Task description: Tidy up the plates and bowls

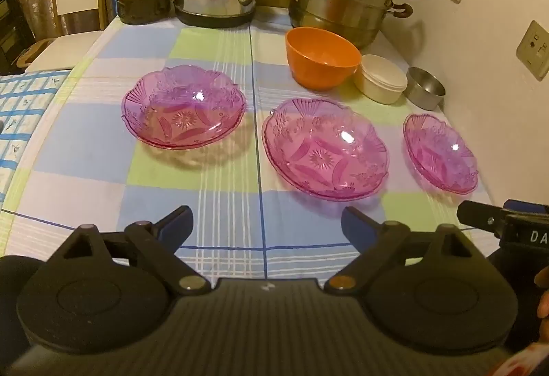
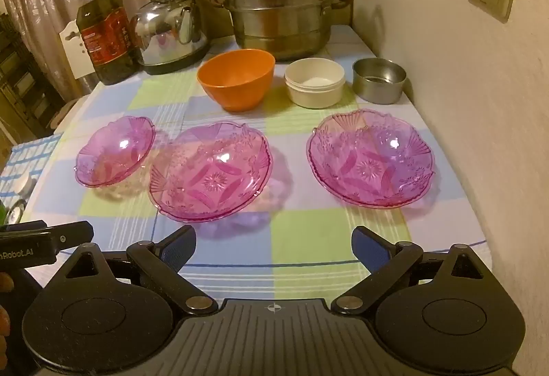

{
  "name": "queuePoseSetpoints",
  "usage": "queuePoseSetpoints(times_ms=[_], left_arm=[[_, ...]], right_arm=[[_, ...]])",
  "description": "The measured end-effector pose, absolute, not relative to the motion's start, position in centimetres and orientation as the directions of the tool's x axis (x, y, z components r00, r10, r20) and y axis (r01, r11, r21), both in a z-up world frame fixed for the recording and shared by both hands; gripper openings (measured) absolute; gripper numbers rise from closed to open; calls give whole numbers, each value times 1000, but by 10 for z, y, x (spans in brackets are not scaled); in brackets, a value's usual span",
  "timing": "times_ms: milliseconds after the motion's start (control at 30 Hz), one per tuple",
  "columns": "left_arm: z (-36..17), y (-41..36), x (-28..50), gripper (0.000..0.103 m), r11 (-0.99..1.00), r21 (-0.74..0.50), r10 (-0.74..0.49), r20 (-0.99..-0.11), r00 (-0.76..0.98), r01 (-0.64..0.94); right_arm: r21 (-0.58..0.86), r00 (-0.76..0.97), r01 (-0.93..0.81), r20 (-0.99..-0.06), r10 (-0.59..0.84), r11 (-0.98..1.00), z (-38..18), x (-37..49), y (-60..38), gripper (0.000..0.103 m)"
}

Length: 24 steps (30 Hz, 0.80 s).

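Steamer pot at back of checked cloth = landmark; just in front of it a row: orange bowl empty, white tub w/ pale bottom, contents unclear, steel cup empty; nearer than those, 3 pink glass dishes, all empty, apart; left gripper & right gripper nearest of all, jaws wide, nothing between.

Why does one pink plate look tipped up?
The left pink plate looks tilted, its far edge raised, unlike the two flat pink plates. I cannot tell what props it. Nothing looks spilled or broken.
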<state>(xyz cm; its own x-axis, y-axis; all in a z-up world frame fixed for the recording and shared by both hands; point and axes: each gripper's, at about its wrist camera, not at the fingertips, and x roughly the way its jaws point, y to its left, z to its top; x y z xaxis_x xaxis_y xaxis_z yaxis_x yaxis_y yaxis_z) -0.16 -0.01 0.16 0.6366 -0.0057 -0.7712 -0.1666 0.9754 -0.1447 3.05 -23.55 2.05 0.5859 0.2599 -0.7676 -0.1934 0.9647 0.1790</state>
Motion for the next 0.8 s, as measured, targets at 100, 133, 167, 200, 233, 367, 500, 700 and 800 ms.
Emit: queuePoseSetpoints(times_ms=[100, 133, 167, 200, 233, 367, 500, 700, 800], left_arm=[[2, -1, -1, 92, 978, -135, -6, -785, 620, -162], [3, -1, -1, 92, 979, -133, -7, -784, 620, -156], [4, -3, -1, 92, 981, -127, -7, -784, 621, -149], [4, -4, -1, 92, 982, -122, -5, -783, 622, -145], [5, -5, -1, 91, 982, -120, -5, -783, 622, -143], [1, -8, -1, 90, 982, -129, -12, -779, 627, -141], [-2, -13, 2, 90, 982, -128, -12, -780, 626, -140], [2, -11, -8, 90, 981, -142, -28, -771, 637, -128], [4, -13, -8, 90, 982, -148, -38, -768, 640, -119]], right_arm=[[153, 597, -227, -758, 261, 962, 19, 26, -232, 97], [144, 596, -220, -763, 250, 965, 20, 26, -231, 97], [147, 593, -222, -765, 253, 964, 20, 25, -229, 97], [147, 592, -224, -765, 254, 963, 20, 24, -228, 97], [145, 593, -227, -764, 255, 963, 20, 23, -226, 97], [148, 596, -227, -760, 257, 963, 22, 23, -226, 97], [148, 598, -224, -760, 256, 963, 21, 21, -224, 97], [147, 597, -216, -763, 250, 965, 21, 22, -224, 97], [147, 596, -217, -763, 250, 965, 21, 23, -225, 97]])
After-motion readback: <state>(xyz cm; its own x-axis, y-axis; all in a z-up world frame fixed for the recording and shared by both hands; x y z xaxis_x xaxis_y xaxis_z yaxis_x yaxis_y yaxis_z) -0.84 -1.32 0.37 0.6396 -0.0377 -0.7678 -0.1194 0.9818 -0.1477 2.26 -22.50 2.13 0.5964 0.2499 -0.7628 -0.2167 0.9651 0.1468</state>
